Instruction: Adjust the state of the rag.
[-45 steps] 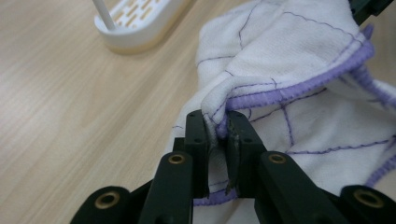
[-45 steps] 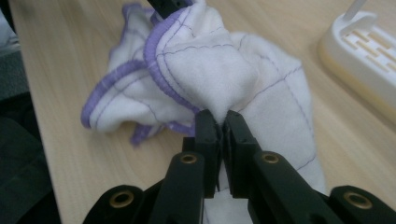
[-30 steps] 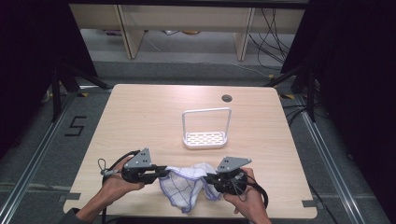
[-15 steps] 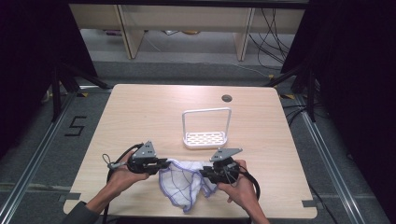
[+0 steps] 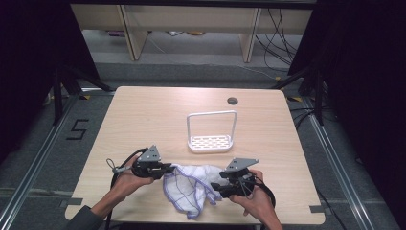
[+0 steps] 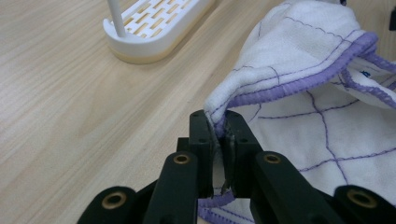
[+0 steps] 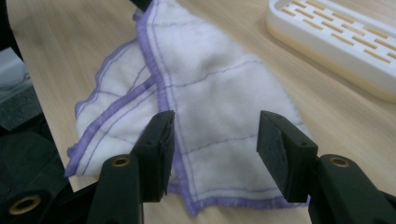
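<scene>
On the left, the left gripper (image 5: 165, 168) has its fingers (image 6: 201, 140) pinched tight on the purple-stitched hem of the cloth (image 5: 189, 187), lifting that corner a little off the tabletop (image 5: 143, 120). The cloth, white with purple grid lines, lies crumpled between the 2 grippers near the front edge of the tabletop, its lower part sagging toward that edge. Behind it, near but apart, stands a white rack (image 5: 211, 134) with a slotted base and a tall loop handle. On the right, the right gripper (image 5: 215, 186) has just been opening: its fingers (image 7: 159, 144) stand moderately apart, and the cloth's other end lies flat under the gap, not pressed by either pad.
</scene>
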{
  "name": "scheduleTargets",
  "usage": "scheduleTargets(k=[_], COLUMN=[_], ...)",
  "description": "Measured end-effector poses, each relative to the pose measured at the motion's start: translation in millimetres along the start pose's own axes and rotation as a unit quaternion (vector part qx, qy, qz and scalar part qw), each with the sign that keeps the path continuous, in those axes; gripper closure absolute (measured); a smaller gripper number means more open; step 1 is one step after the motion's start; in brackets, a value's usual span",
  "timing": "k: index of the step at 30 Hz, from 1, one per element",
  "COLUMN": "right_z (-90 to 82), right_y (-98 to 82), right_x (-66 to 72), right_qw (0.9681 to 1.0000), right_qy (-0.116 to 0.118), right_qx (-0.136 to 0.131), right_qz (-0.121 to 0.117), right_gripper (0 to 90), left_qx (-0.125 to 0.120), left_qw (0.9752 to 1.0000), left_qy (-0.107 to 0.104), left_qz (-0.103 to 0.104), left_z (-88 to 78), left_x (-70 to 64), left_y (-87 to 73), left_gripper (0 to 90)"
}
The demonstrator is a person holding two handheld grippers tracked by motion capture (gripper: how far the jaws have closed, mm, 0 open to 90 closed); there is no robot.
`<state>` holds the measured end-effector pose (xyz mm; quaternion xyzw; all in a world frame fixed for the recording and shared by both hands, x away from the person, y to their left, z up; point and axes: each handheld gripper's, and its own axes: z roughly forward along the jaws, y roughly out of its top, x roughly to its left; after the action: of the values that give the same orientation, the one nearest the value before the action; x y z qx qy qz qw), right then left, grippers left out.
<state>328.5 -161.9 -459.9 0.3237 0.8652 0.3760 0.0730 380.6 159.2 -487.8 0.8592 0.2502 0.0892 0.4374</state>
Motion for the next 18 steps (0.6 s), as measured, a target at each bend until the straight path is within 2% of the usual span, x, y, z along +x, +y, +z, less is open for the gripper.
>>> scheduleTargets(k=[2,3,4,5,6,9,10,13,14,16,17,18], right_z=[1.0,2.4,3.8,3.8,6.7,11.6,15.2,18.5,20.9,22.6,25.0,24.9], right_y=[-4.2,-7.1,-10.7,-10.7,-17.5,-24.6,-28.5,-29.1,-29.7,-30.1,-31.0,-29.3], right_x=[5.8,9.9,11.9,11.9,14.8,16.2,16.5,16.2,17.2,17.2,17.5,17.8], right_qw=[0.9998,0.9997,0.9991,0.9991,0.9984,0.9980,0.9969,0.9965,0.9963,0.9958,0.9957,0.9949], right_qy=[-0.012,-0.015,-0.014,-0.014,-0.019,-0.016,-0.021,-0.026,-0.031,-0.034,-0.040,-0.042], right_qx=[0.002,0.012,0.028,0.028,0.042,0.051,0.066,0.069,0.072,0.075,0.070,0.073], right_qz=[-0.013,-0.014,-0.029,-0.029,-0.034,-0.033,-0.037,-0.041,-0.037,-0.041,-0.045,-0.055], right_gripper=[48.8,49.3,50.0,50.0,51.6,54.1,56.0,57.3,60.9,62.3,66.9,77.8], left_qx=[0.001,0.002,0.005,0.005,0.007,0.006,0.007,0.007,0.002,0.001,-0.001,0.003], left_qw=[1.0000,1.0000,1.0000,1.0000,1.0000,1.0000,1.0000,1.0000,1.0000,1.0000,1.0000,1.0000], left_qy=[0.000,0.000,0.001,0.001,0.000,-0.002,-0.002,0.000,0.000,-0.001,-0.003,-0.004], left_qz=[0.001,0.002,0.004,0.004,0.003,0.002,0.002,0.002,-0.005,-0.003,-0.004,-0.003], left_z=[-0.1,-0.1,-0.5,-0.5,-0.5,0.1,0.1,-0.3,0.0,-0.2,0.0,-0.2], left_x=[0.2,0.3,0.6,0.6,0.2,0.1,0.2,0.0,-0.2,0.2,0.3,0.2], left_y=[-0.1,-0.3,-0.3,-0.3,-0.1,-0.1,-0.1,0.0,-0.7,-0.7,-1.0,-1.2], left_gripper=[82.6,82.6,82.5,82.6,82.5,82.5,82.5,82.5,82.5,82.5,82.5,82.5])
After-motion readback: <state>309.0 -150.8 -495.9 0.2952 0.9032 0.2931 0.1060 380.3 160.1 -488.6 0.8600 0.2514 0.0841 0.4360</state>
